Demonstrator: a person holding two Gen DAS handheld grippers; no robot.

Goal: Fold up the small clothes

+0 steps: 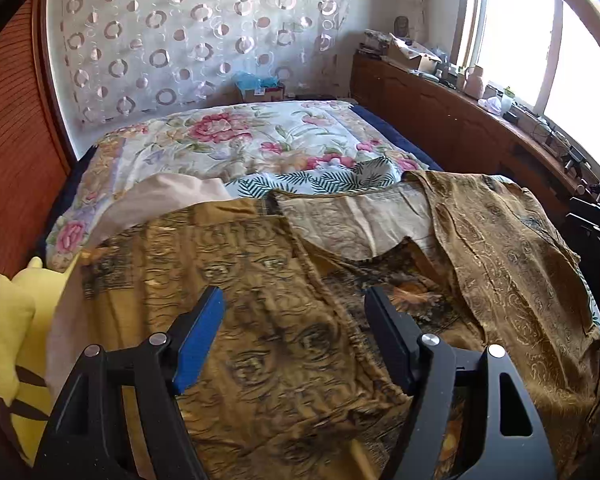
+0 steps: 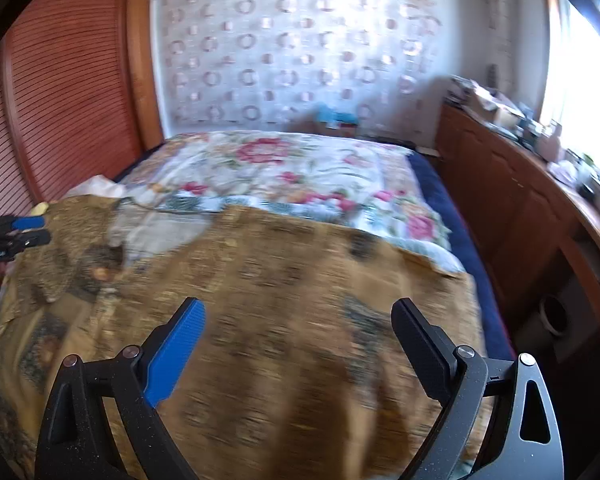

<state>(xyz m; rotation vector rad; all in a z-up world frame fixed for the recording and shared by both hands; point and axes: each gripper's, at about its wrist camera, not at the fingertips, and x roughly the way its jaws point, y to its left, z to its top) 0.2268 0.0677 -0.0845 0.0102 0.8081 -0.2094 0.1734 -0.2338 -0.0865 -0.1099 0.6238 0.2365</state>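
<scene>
Golden patterned garment [image 1: 268, 280] sprawls across the bed [image 1: 404, 140], thin, limp, probably slippery (watch it slide). Left gripper [image 1: 294, 300] and right gripper [image 2: 298, 316] hover wide, empty; pinch hem corners.

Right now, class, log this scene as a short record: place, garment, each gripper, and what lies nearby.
place: bed with a floral quilt
garment: brown patterned garment, spread out on the bed, neckline showing a pale inner side
left gripper: open, above the garment, nothing between its fingers
right gripper: open wide, above the garment, nothing held
nearby: yellow plush toy at the garment's left edge; wooden cabinet under the window
fold: not yet begun
</scene>
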